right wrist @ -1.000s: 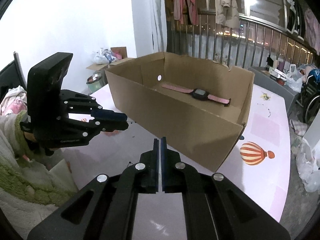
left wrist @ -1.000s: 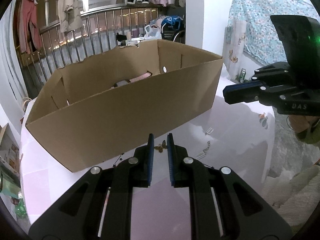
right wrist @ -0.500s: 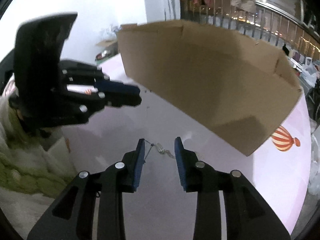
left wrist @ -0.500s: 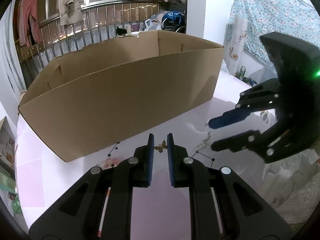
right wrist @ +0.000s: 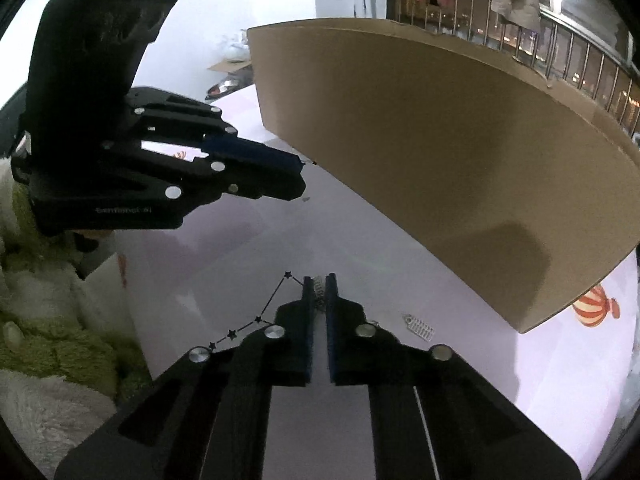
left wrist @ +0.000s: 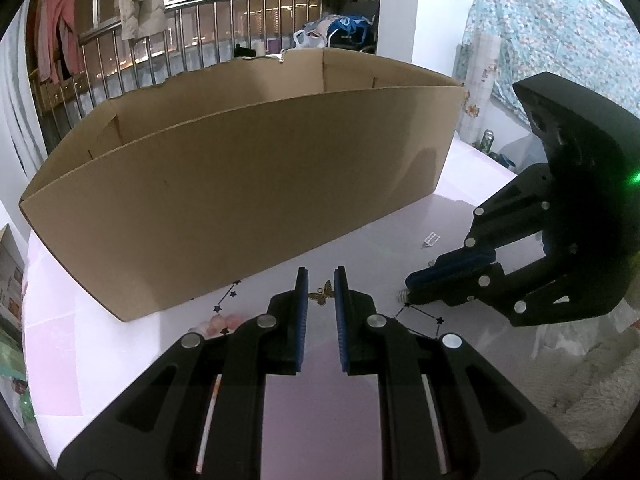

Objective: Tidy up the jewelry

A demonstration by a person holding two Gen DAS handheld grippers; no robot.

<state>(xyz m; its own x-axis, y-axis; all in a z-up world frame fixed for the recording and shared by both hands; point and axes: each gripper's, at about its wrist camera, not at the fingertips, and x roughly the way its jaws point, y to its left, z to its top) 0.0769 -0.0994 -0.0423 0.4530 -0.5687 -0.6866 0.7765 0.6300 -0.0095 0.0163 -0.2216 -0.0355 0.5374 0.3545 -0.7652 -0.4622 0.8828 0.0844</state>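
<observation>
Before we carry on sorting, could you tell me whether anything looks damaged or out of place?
The cardboard box's far rim is ragged and torn. A butterfly charm, pink beads and a small silver piece lie loose on the table, outside the box.

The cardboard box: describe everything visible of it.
The cardboard box is plain brown, long and open-topped, with a ragged, torn far rim and slots cut in its end walls. It stands upright on the pale pink table, behind both grippers. Nothing visibly touches its outside. Its inside is hidden from both views.
</observation>
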